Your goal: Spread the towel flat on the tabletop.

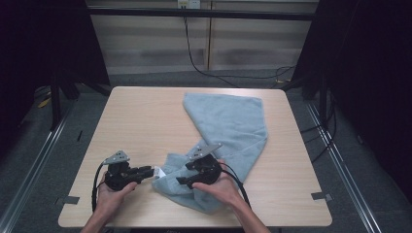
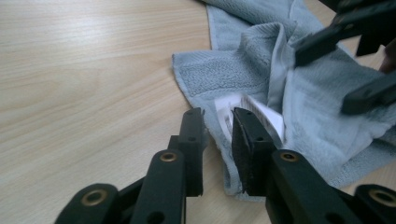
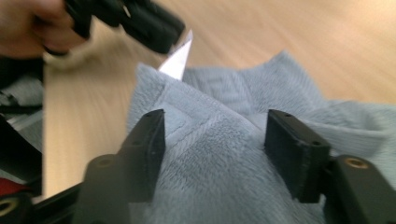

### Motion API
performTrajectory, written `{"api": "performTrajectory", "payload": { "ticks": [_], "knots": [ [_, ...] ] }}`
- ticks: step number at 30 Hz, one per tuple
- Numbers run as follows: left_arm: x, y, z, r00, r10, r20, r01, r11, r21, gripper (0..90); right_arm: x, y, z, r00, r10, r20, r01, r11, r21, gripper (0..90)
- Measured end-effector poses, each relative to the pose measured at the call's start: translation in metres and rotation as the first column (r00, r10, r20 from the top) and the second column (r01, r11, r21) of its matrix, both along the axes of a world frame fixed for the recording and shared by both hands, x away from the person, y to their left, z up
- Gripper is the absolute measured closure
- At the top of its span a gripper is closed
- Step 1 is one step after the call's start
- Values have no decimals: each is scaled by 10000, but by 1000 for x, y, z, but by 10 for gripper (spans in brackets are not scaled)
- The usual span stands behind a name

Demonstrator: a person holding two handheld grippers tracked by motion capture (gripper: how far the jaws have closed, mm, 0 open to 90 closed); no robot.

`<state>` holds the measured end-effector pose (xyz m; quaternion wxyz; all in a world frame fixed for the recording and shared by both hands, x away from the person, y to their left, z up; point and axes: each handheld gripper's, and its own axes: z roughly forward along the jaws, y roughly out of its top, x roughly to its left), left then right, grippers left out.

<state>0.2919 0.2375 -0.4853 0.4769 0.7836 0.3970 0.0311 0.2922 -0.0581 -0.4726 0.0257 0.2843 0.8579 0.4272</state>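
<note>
A light-blue towel [image 1: 228, 121] lies on the wooden table [image 1: 141, 116], its near end bunched up. A white label [image 1: 158, 171] sticks out at the bunched corner. My left gripper [image 1: 151, 171] points right at that corner. In the left gripper view its jaws [image 2: 218, 122] stand close together with the label [image 2: 261, 114] pinched between them. My right gripper [image 1: 181, 180] hovers over the bunched towel just right of it. In the right gripper view it is open [image 3: 215, 126], jaws wide above the towel [image 3: 224, 172], gripping nothing; the label [image 3: 177, 60] shows beyond.
Bare table top stretches to the left and far left of the towel. Dark frame posts and cables stand behind the table's far edge. The person's hands come in over the near edge. The right gripper's jaws [image 2: 327, 37] reach into the left gripper view at upper right.
</note>
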Motion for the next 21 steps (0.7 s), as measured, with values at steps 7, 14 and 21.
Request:
{"api": "performTrajectory", "payload": {
  "ticks": [7,14,21],
  "knots": [
    [2,5,1,9996,289,-17,-290,9995,-137,702,-4,3,-16,9998,-164,113,173,9963,-836,712],
    [1,1,1,9998,197,-74,-199,9994,-267,703,-12,-20,6,9970,-703,328,679,9952,712,833],
    [3,-18,2,9997,-224,-87,223,9995,-220,679,-17,-72,46,9756,-1906,1087,1745,9743,1422,834]
  ]
}}
